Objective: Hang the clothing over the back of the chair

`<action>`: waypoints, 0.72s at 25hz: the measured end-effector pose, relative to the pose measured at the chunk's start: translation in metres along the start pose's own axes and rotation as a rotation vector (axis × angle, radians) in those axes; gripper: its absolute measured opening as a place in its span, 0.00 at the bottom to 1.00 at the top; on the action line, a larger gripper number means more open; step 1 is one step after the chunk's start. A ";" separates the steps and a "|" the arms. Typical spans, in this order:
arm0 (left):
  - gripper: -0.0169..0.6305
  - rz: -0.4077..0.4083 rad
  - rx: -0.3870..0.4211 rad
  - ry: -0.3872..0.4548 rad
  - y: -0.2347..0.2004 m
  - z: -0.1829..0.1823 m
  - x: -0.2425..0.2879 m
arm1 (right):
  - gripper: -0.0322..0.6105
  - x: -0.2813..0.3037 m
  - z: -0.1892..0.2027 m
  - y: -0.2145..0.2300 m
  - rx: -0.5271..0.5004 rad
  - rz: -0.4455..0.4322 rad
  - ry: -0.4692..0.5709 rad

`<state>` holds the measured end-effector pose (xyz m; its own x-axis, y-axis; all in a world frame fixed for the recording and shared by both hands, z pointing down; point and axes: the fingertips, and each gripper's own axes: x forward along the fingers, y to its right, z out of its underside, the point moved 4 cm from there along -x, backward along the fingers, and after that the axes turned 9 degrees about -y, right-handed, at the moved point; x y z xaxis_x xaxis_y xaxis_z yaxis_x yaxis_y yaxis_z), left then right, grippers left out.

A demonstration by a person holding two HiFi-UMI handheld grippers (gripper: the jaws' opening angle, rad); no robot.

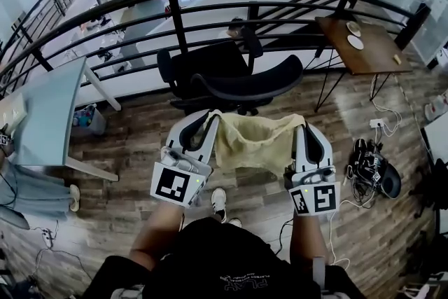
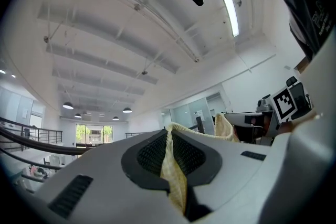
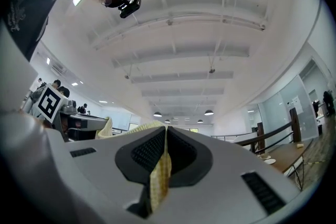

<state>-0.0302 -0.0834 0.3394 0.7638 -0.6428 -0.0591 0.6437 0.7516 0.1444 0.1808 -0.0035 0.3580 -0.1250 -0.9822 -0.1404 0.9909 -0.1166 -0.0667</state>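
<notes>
While you are facing the black chair [image 1: 231, 77], you are holding the yellow clothing [image 1: 255, 143] spread between both grippers. Your left gripper [image 1: 204, 124] is clamping one upper corner of the fabric, with its jaws pressed together on the cloth. Your right gripper [image 1: 306, 131] is gripping the opposite corner in the same way. The clothing is hanging in the air and sagging between the two grippers, on your side of the chair's backrest and not draped over it. A dark railing [image 1: 175, 10] is running beyond the chair.
</notes>
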 end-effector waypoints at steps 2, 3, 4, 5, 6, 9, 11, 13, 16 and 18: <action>0.08 0.002 -0.002 0.018 -0.005 -0.008 0.004 | 0.09 0.007 -0.007 0.003 -0.004 0.009 0.018; 0.08 0.002 -0.005 0.027 -0.007 -0.013 0.006 | 0.09 0.010 -0.010 0.004 -0.009 0.015 0.027; 0.08 0.001 -0.009 0.038 -0.010 -0.019 0.007 | 0.09 0.014 -0.014 0.006 -0.015 0.020 0.037; 0.08 -0.001 -0.009 0.049 -0.014 -0.023 0.009 | 0.09 0.018 -0.018 0.007 -0.020 0.025 0.046; 0.08 -0.002 -0.006 0.058 -0.018 -0.028 0.011 | 0.09 0.022 -0.023 0.008 -0.025 0.030 0.056; 0.08 -0.004 0.006 0.078 -0.034 -0.037 0.020 | 0.09 0.037 -0.035 0.012 -0.044 0.041 0.080; 0.08 -0.006 0.013 0.086 -0.047 -0.040 0.028 | 0.09 0.050 -0.041 0.014 -0.060 0.046 0.091; 0.08 -0.004 0.026 0.084 -0.058 -0.041 0.036 | 0.09 0.064 -0.046 0.015 -0.089 0.044 0.099; 0.08 0.003 0.048 0.075 -0.076 -0.043 0.047 | 0.09 0.088 -0.053 0.016 -0.149 0.035 0.100; 0.08 0.004 0.059 0.075 -0.086 -0.045 0.053 | 0.09 0.101 -0.057 0.018 -0.183 0.033 0.095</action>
<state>-0.0429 -0.1757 0.2796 0.7694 -0.6250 -0.1316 0.6381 0.7429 0.2022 0.1831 -0.0966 0.2862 -0.1055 -0.9656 -0.2379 0.9701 -0.0473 -0.2381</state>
